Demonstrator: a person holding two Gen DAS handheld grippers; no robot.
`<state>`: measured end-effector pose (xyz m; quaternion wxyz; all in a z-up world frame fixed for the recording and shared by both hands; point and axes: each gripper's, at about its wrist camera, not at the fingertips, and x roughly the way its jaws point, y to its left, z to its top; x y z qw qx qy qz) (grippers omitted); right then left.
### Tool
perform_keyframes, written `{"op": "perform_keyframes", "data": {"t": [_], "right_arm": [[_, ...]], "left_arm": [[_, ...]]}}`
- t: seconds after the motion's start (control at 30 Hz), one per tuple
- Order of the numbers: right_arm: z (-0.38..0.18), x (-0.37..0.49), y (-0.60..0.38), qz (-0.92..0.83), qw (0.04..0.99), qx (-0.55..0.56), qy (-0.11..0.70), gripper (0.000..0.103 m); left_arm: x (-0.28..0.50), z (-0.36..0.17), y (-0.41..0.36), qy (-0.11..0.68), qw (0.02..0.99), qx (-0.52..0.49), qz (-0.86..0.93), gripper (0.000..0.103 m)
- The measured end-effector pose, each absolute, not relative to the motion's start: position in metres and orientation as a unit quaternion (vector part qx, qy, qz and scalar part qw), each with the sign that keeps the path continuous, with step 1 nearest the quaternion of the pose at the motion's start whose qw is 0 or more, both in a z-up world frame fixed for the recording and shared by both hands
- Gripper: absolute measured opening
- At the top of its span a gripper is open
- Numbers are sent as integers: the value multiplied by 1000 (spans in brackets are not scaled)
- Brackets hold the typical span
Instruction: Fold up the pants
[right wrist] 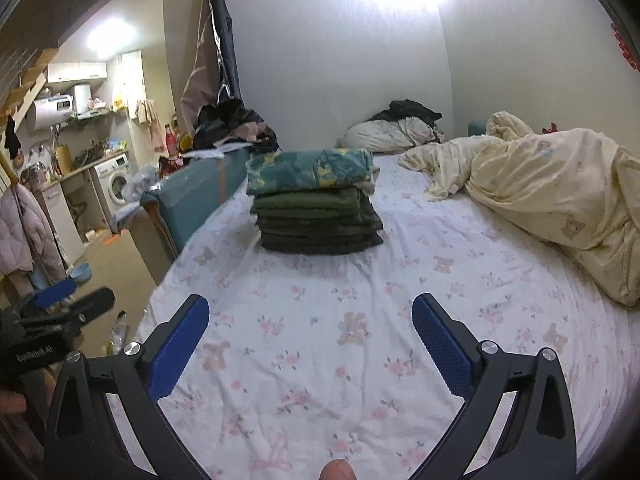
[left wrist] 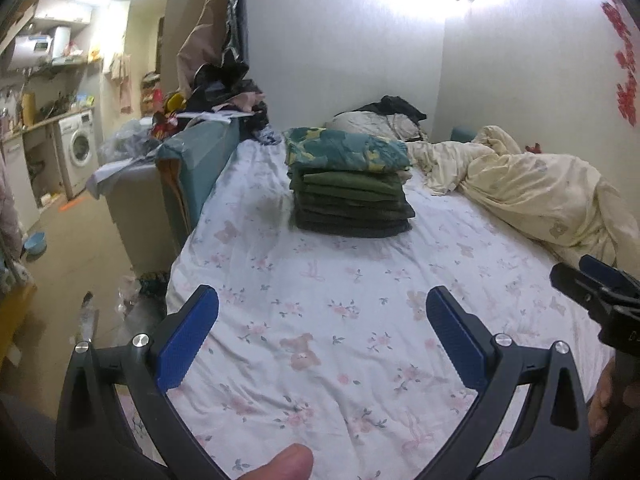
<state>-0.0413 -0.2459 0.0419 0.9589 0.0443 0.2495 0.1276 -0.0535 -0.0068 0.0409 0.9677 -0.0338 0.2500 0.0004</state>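
A stack of folded dark green pants (left wrist: 352, 208) (right wrist: 320, 224) stands on the bed, with a teal patterned folded piece (left wrist: 344, 150) (right wrist: 308, 170) on top. My left gripper (left wrist: 322, 312) is open and empty, held above the floral sheet well short of the stack. My right gripper (right wrist: 310, 320) is open and empty too, over the sheet in front of the stack. The right gripper shows at the right edge of the left wrist view (left wrist: 596, 284); the left gripper shows at the left edge of the right wrist view (right wrist: 68, 300).
The bed has a white floral sheet (left wrist: 320, 280) (right wrist: 420, 272). A crumpled cream duvet (left wrist: 532, 188) (right wrist: 560, 192) lies on its right side. A pillow and dark clothes (right wrist: 396, 128) lie at the head. A teal box with clutter (left wrist: 196, 152) stands left of the bed, with a washing machine (left wrist: 78, 146) beyond it.
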Motion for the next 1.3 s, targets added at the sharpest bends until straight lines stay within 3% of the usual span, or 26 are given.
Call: {"op": "perform_keyframes", "data": {"t": [0.3,1.3], "right_arm": [[15,-28,-236,124,952,51,277,103],[7,-28,-234,119,949,48,289,103]], "left_arm": [[-37,15,-12,281,959,-22,14,102],[-41,19,-10,269,963,-27,7,102]]}}
